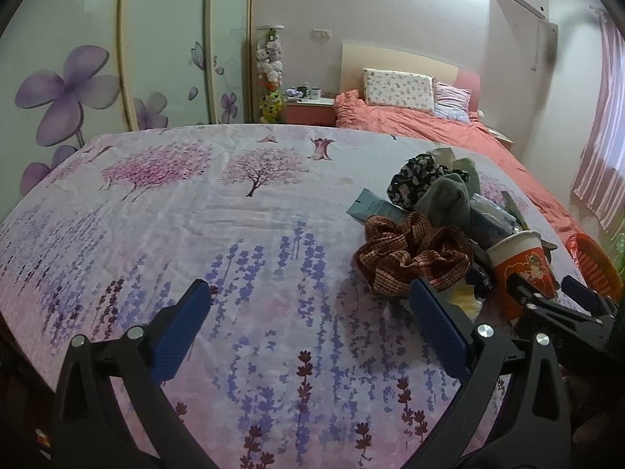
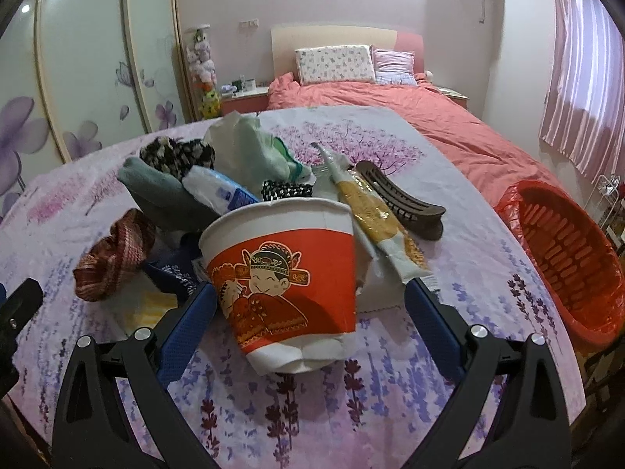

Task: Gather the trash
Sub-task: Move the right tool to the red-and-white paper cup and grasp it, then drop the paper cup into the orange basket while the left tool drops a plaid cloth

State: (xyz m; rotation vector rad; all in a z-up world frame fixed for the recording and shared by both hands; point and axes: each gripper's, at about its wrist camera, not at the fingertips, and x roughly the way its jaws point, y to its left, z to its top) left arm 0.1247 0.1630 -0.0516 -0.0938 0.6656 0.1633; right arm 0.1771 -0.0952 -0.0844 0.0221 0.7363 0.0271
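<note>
Evidently the right gripper (image 2: pixel 310 305) had its blue fingers (image 2: pixel 187 328) spread wide on either side of a red-and-white paper cup with a cartoon figure (image 2: pixel 289 289), not pressing it as far as could be seen. The cup stood on the flower-printed cloth surface (image 2: pixel 351 410), long axis nearly upright and leaning slightly, its open mouth up and toward the far side. Behind it lay a heap: a brown woven scrunchie (image 2: pixel 113 262) to the left, a yellow-and-white wrapper (image 2: pixel 375 215) and a dark brown hair claw (image 2: pixel 406 203) to the right. A red plastic basket lined with a red bag (image 2: pixel 566 258) sat at the far right edge. The left gripper (image 1: pixel 308 312) hung released over bare cloth, left of the heap, holding nothing.
</note>
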